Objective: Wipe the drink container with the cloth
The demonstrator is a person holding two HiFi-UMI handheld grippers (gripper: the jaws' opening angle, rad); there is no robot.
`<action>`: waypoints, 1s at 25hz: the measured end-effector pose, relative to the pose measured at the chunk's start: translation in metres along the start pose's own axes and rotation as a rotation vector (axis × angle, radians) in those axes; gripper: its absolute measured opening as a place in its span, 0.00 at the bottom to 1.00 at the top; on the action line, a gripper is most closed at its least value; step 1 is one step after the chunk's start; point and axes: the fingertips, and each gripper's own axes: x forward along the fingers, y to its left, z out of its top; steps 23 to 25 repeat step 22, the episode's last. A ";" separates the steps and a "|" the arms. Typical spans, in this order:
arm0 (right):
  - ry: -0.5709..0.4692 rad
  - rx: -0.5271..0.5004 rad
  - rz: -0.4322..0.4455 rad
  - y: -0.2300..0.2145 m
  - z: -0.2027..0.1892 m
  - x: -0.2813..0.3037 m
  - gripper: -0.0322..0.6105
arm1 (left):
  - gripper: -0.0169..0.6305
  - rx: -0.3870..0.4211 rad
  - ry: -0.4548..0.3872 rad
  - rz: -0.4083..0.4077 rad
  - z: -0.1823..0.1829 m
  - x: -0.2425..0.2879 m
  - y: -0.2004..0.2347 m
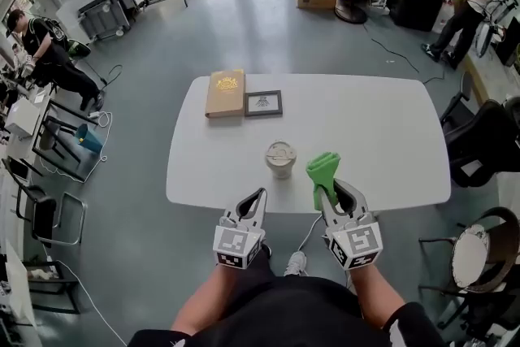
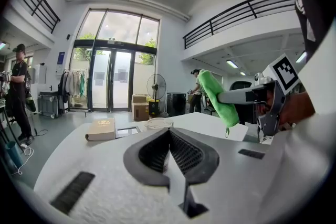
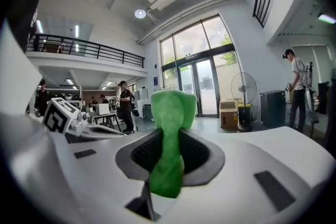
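Right tongs clamp the cloth beside the drink container (no contact, so pre- or post-wipe), left tongs closed and empty.

No legible text; book cover emblem too small to read

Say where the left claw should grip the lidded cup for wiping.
Probably grip the cup at mid-wall, coming from the near left with the left claw: it stands upright and round, and the cloth is at its right.
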 end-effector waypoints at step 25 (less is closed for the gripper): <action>0.016 -0.133 0.084 0.026 -0.008 0.000 0.21 | 0.04 0.017 -0.003 0.007 0.003 -0.015 -0.011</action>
